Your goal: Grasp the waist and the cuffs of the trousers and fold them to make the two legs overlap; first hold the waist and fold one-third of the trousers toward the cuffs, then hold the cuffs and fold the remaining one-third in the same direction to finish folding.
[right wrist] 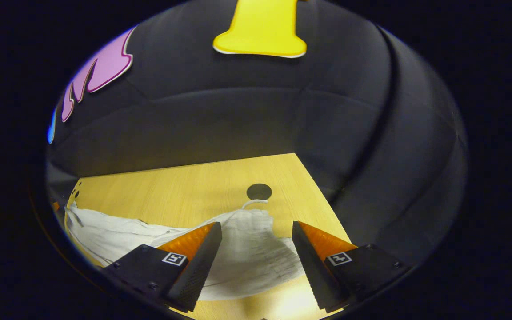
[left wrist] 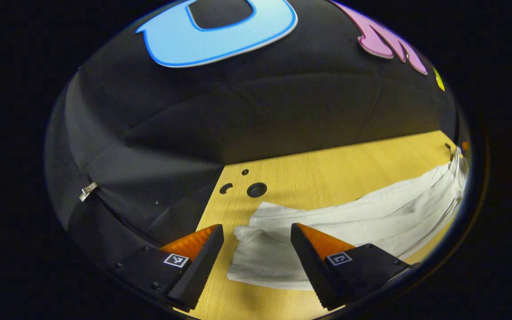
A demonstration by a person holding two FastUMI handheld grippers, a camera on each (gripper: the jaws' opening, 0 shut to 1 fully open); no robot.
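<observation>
White trousers (left wrist: 371,213) lie stretched across the wooden table (left wrist: 327,169). In the left gripper view the cuff end (left wrist: 260,258) lies between the fingers of my left gripper (left wrist: 257,235), which is open and holds nothing. In the right gripper view the gathered waist end (right wrist: 251,240) with a drawstring loop (right wrist: 254,203) lies between the fingers of my right gripper (right wrist: 256,233), also open. The trousers (right wrist: 118,235) run off to the left there. Whether either gripper touches the cloth is unclear.
Round holes (left wrist: 256,190) are cut in the tabletop near its left edge, and another hole (right wrist: 258,191) lies just beyond the waist. Black cloth walls close the table's far side and both ends. Bare wood (right wrist: 185,186) stretches behind the trousers.
</observation>
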